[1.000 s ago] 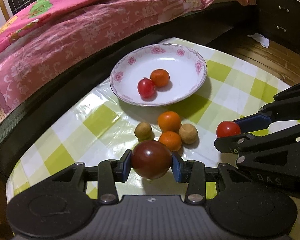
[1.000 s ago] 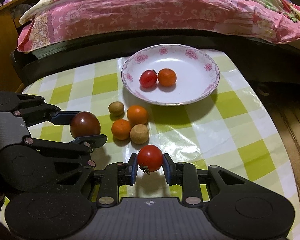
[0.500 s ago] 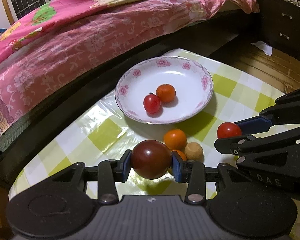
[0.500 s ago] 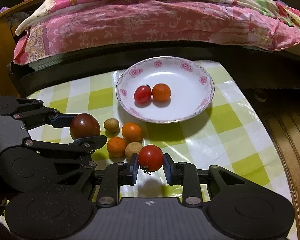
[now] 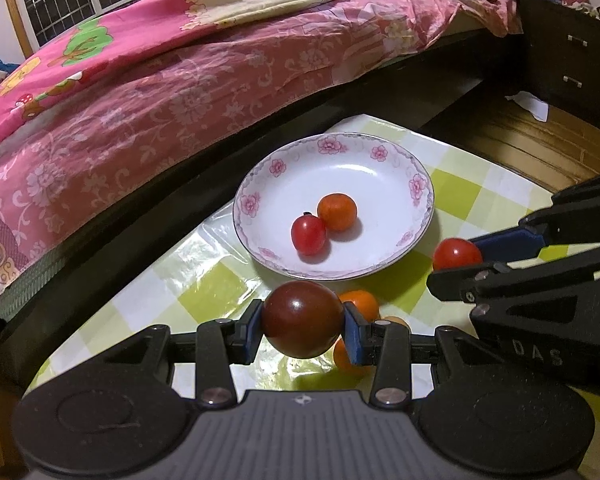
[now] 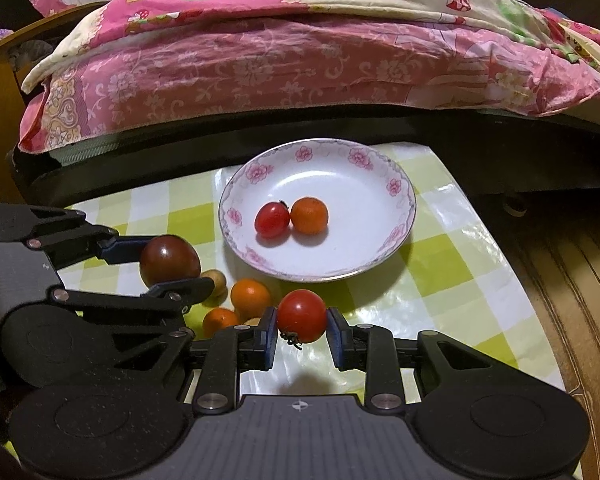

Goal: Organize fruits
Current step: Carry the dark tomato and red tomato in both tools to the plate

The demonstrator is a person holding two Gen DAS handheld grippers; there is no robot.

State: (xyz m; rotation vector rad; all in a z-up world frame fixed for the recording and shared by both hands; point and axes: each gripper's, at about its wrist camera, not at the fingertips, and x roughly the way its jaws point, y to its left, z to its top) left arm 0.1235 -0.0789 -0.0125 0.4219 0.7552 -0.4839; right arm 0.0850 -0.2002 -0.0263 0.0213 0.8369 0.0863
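My left gripper (image 5: 303, 326) is shut on a dark brown-red tomato (image 5: 302, 319), held above the checked tablecloth (image 5: 204, 280); it also shows in the right wrist view (image 6: 169, 260). My right gripper (image 6: 302, 334) is shut on a red tomato (image 6: 301, 315), seen in the left wrist view too (image 5: 456, 254). Ahead lies a white floral plate (image 6: 364, 184) with a small red tomato (image 6: 272, 220) and an orange (image 6: 309, 215). Two oranges (image 6: 251, 298) and two small brown fruits (image 6: 216, 282) lie on the cloth near the grippers, partly hidden.
A bed with a pink floral cover (image 6: 260, 64) and dark frame runs along the table's far edge. A wooden floor (image 6: 572, 280) lies to the right of the table, with a dark cabinet (image 5: 572, 48) beyond it.
Both grippers have risen and moved toward the plate, each still holding its tomato. The loose fruits have slipped lower behind the fingers.
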